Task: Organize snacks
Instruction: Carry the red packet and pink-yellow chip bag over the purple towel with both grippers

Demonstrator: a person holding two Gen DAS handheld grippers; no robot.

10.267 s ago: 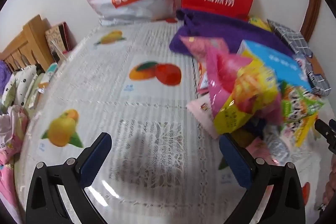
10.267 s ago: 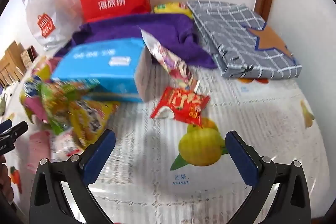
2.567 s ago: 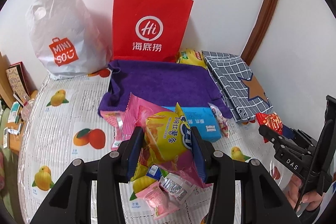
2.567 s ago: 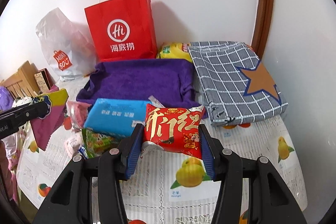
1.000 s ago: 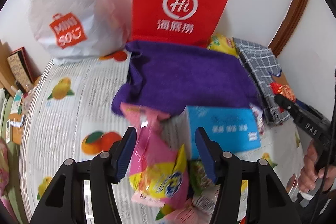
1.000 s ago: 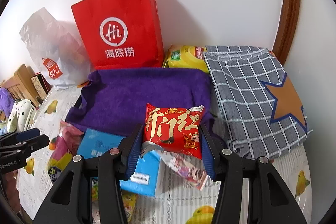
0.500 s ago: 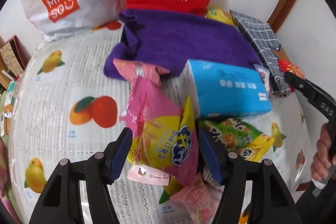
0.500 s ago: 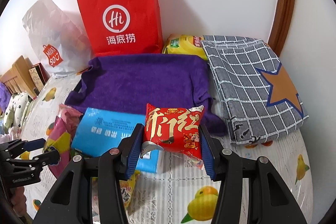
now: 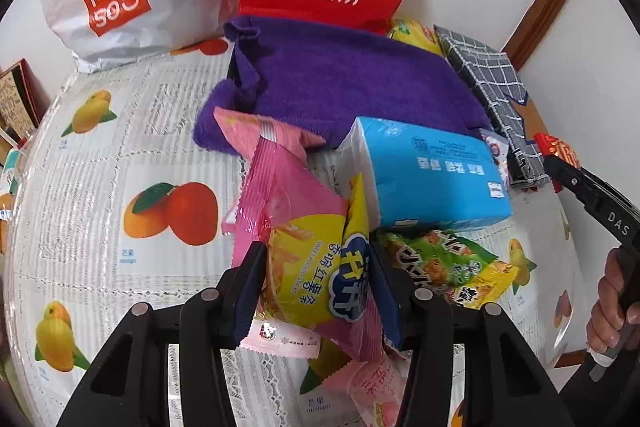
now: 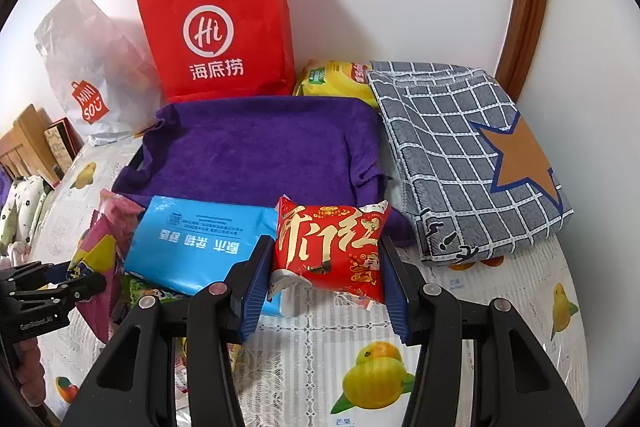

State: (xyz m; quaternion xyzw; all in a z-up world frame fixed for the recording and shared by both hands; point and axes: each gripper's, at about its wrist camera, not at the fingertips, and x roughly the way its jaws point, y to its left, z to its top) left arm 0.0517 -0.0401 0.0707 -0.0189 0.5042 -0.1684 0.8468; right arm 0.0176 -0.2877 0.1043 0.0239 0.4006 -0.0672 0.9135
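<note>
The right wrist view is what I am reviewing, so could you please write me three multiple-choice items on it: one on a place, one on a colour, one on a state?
1. Where is the purple towel?
A. in front of the red paper bag
B. on the grey checked cloth
C. under the white Miniso bag

2. What colour is the star on the grey checked cloth?
A. green
B. brown
C. pink

3. What is the right gripper doing?
A. open, holding nothing
B. shut on the blue tissue pack
C. shut on the red snack packet

Answers: 1 A, the towel lies before the bag; 2 B, brown with a blue outline; 3 C, both fingers press the packet's sides.
</note>
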